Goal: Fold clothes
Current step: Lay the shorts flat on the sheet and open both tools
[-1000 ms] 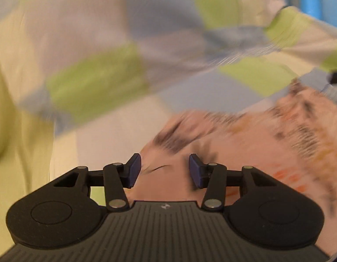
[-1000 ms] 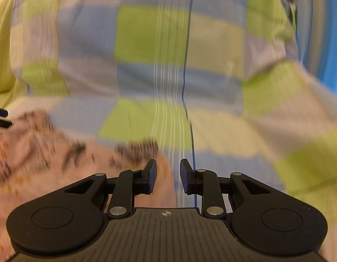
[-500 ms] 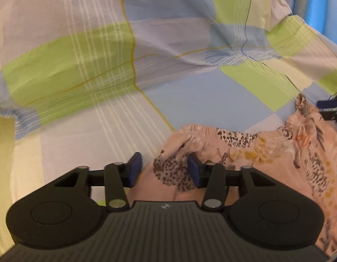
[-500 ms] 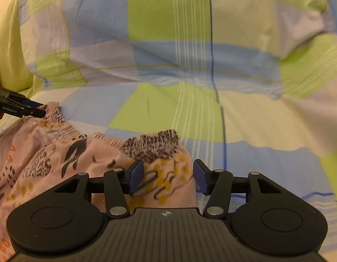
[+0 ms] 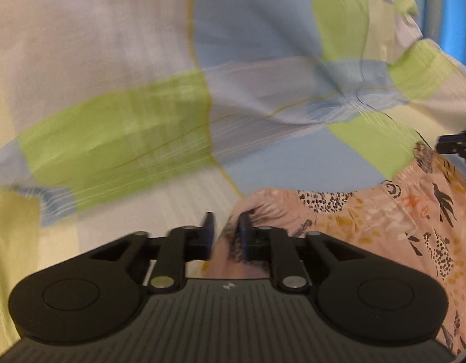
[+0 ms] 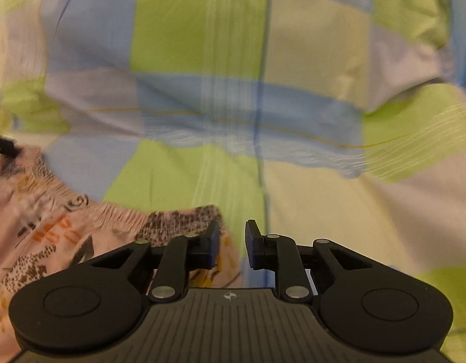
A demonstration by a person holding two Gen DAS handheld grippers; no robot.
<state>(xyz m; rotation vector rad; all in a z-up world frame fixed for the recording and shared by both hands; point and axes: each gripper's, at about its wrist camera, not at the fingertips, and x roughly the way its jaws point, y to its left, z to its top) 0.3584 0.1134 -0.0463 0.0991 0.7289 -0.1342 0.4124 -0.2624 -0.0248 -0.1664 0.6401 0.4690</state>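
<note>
Pinching toward a bunched corner of the pink printed garment, the left gripper sits low in the centre of its frame with its two fingers drawn close, a narrow gap between them filled by gathered cloth; blur keeps me from telling whether the pads actually clamp it. From there the garment spreads to the lower right of the frame, its elastic waistband running up toward the right edge, where the black tip of the other gripper shows just above the fabric. Behind everything lies a checked bedsheet in green, blue and pale squares, filling the upper part of the frame.

In the right wrist view the right gripper is low in the centre, its fingers set a little apart, with the garment's edge lying under and beside the left finger; no firm clamp can be made out. The garment fills the lower left of this frame, its gathered waistband climbing toward the left edge, where a dark tip of the left gripper sits at the cloth. The checked bedsheet covers the rest, rumpled at the upper right.
</note>
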